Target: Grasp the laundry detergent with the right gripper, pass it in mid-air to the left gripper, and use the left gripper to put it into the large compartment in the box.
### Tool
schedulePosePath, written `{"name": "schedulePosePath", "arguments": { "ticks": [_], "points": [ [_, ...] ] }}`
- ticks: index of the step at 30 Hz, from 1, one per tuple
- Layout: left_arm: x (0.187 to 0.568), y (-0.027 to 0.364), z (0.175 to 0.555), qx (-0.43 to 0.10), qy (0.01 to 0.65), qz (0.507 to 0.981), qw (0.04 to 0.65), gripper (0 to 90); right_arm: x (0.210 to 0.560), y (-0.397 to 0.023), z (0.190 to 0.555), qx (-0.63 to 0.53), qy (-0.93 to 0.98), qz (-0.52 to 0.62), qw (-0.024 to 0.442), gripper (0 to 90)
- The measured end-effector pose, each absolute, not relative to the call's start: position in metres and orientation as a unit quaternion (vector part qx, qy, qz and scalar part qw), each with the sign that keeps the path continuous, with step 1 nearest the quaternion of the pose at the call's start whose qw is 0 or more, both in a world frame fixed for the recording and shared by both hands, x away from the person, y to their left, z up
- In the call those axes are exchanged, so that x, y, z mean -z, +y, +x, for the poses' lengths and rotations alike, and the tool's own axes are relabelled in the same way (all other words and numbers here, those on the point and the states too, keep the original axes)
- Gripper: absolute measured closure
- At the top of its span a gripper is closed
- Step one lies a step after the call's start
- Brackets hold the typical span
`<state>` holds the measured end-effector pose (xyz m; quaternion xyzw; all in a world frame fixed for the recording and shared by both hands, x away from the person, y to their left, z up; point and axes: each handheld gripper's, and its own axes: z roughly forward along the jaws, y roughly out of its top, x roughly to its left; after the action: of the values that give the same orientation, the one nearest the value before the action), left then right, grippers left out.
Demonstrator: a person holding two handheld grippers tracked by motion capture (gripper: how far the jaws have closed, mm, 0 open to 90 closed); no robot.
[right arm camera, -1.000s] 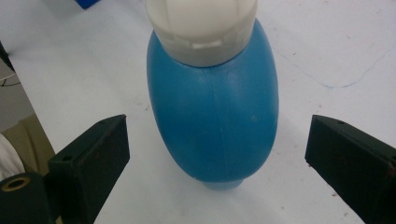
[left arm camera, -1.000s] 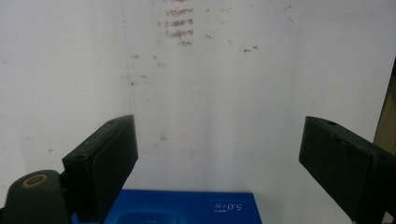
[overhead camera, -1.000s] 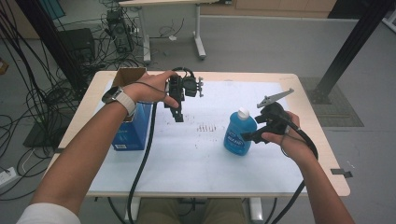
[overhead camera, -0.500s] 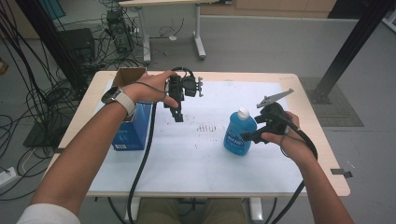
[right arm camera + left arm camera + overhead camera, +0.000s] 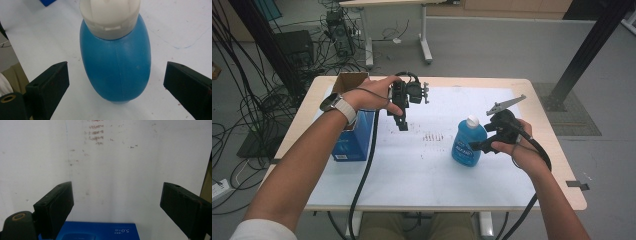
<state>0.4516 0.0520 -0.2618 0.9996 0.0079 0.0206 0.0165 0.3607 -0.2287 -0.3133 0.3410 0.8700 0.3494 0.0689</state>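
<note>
A blue bottle [image 5: 468,142] with a white cap stands upright on the white table sheet [image 5: 422,165], right of centre. My right gripper [image 5: 476,146] is just to its right, open; in the right gripper view the bottle [image 5: 116,63] rises between the two black jaws with a gap on each side. My left gripper [image 5: 402,123] is held above the sheet at the left, pointing down, open with nothing between its jaws. A blue box [image 5: 353,140] stands on the table below my left forearm, and its top edge [image 5: 97,231] lies low in the left gripper view.
A brown cardboard flap [image 5: 350,81] rises behind the blue box at the table's back left. Faint reddish marks [image 5: 435,136] stain the sheet between the grippers. Cables trail from both grippers toward the front edge. Floor cables and another table's legs [image 5: 424,30] lie beyond.
</note>
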Motion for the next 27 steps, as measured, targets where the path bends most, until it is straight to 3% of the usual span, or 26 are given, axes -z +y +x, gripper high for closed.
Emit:
{"name": "schedulePosePath", "arguments": {
  "ticks": [27],
  "points": [
    [0.2629, 0.0527, 0.4524, -0.021, 0.009, 1.000, 0.018, 12.0, 0.3139, -0.2301, 0.3609, -0.348, 0.870, 0.342, 0.070, 6.1]
  ]
}}
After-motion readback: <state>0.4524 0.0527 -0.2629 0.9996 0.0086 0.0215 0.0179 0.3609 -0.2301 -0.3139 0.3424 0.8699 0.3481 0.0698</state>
